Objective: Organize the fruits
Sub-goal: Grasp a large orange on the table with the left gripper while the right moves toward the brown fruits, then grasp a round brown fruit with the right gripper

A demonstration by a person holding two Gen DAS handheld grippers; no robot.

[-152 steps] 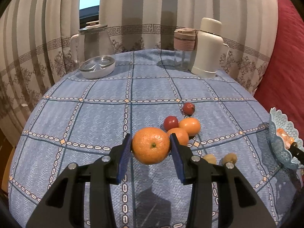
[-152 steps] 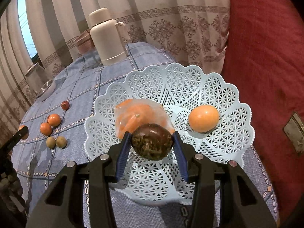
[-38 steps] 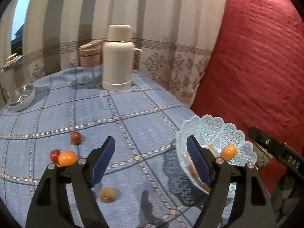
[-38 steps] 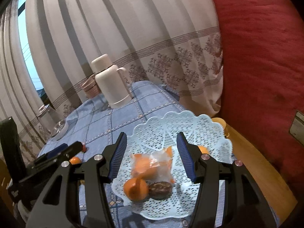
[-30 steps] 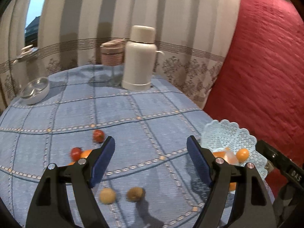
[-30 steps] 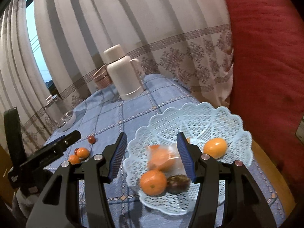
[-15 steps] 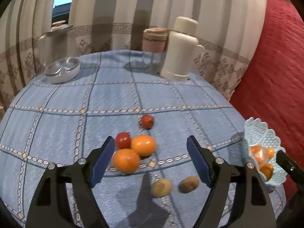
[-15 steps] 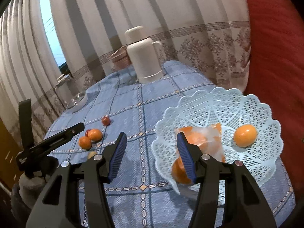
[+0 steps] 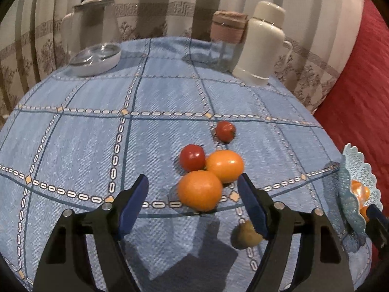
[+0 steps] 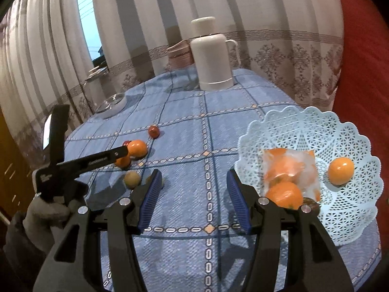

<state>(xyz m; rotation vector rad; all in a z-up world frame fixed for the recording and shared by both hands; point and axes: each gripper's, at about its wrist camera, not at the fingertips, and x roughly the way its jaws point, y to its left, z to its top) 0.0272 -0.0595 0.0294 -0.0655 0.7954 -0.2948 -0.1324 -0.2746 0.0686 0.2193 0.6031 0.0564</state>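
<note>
Blue tablecloth point(image 9: 97, 126): left gripper point(image 9: 193, 203) fingers spread around orange point(image 9: 199, 190); right gripper point(image 10: 193, 198) fingers spread, empty.

We see open tablecloth point(image 9: 80, 146) across the whole left and middle, where a gripper passes freely. Near the centre, two oranges point(image 9: 199, 190) and a tomato point(image 9: 192, 157) cluster touching, a second tomato point(image 9: 225, 131) just beyond, and a brown fruit point(image 9: 244, 237) nearer on the right. At the far edge, the flask point(image 9: 261, 43), cup point(image 9: 227, 31) and white dish point(image 9: 96, 58) block passage. The fruit basket point(image 10: 340, 131) closes off the right edge, with clear cloth between it and the cluster
</note>
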